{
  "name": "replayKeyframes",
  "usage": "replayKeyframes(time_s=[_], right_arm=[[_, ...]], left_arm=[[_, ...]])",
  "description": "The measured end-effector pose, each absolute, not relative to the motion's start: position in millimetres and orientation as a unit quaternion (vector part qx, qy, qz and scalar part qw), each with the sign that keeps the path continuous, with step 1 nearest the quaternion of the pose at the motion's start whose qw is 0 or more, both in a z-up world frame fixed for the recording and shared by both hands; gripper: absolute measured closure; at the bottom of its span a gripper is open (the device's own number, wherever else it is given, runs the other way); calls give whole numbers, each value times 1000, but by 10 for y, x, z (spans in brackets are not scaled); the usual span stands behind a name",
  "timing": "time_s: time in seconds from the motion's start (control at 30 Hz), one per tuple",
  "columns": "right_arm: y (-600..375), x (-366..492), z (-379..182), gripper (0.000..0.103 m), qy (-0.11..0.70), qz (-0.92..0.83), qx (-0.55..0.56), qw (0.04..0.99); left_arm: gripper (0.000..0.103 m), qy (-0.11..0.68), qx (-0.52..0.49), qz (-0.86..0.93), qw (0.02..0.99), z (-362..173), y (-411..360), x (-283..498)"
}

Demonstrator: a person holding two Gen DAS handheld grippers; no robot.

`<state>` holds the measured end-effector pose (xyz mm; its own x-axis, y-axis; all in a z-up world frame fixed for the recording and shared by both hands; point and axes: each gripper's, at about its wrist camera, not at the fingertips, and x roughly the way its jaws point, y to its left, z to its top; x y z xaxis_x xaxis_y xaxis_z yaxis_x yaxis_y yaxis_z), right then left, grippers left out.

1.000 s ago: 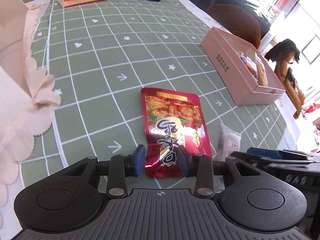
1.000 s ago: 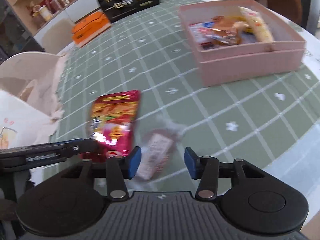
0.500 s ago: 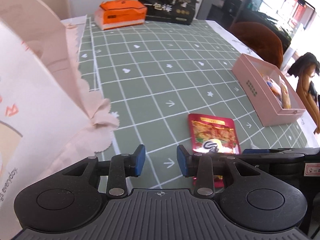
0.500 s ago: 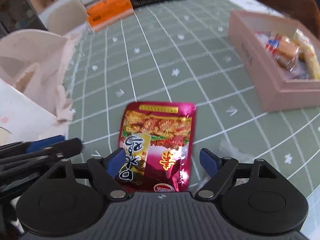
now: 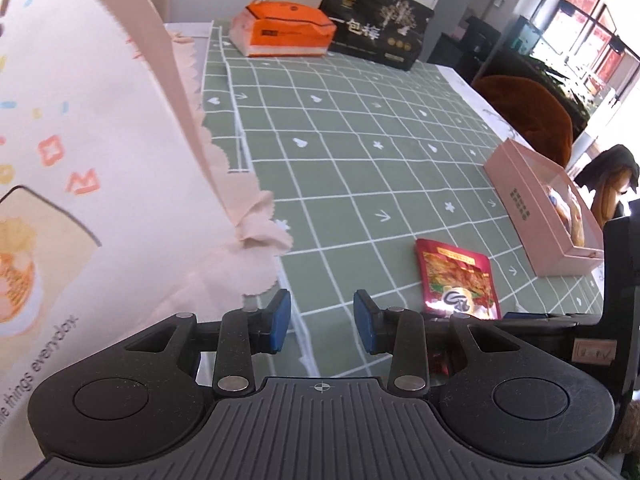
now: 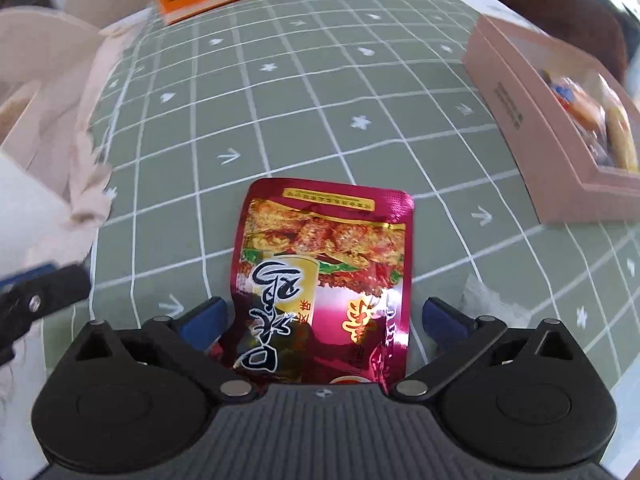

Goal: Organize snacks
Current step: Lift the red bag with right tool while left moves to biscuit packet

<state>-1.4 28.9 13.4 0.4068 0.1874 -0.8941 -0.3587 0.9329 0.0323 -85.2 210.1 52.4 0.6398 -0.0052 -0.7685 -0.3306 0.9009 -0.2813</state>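
- On a green tablecloth with a white grid, small hearts and arrows, a red foil snack packet lies flat, its printed face up.
- The right gripper points down at the packet's near end. Its jaws are opening, and the blue pads stand on either side of the packet without pressing it.
- Just right of that gripper, a small clear wrapper lies on the cloth, partly hidden behind the right finger.
- To the far right sits an open pink box holding several snacks; they are too blurred to name.
- In the left wrist view, the left gripper hangs over bare cloth, left of the packet. Its blue pads are a short way apart with nothing between them.
- Close on the left of that view stands a white paper bag printed with coloured shapes, a bowl picture and some lettering. A pale pink cloth with a scalloped edge drapes beside it onto the table.
- At the far end of the table rest an orange box and, to its right, a black box with gold print.
- Beyond the table's far right edge a brown chair back shows.
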Motion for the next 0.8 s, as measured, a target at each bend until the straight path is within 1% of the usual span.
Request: replayKeyframes(time_s=[0.2,0.3,0.4,0.67,0.8], right_arm=[[336,34,130,1,533,151,-80,829],[378,94,200,17,535,169,-86,823],[341,128,312,36,535,181,-72,822],[26,297,460,43,530,164,-42,831],[-242,422,618,45,521,157,10,839]], left_arm=[[64,415,-207,85,882,504,2194,-921],[64,414,-207,80,883,512,2197,-936],[64,417,-203,72,883,511,2161,-920],[64,428,-183,26,885,522,1855,-877],[64,434,-155,-36,887,564,1549,-817]])
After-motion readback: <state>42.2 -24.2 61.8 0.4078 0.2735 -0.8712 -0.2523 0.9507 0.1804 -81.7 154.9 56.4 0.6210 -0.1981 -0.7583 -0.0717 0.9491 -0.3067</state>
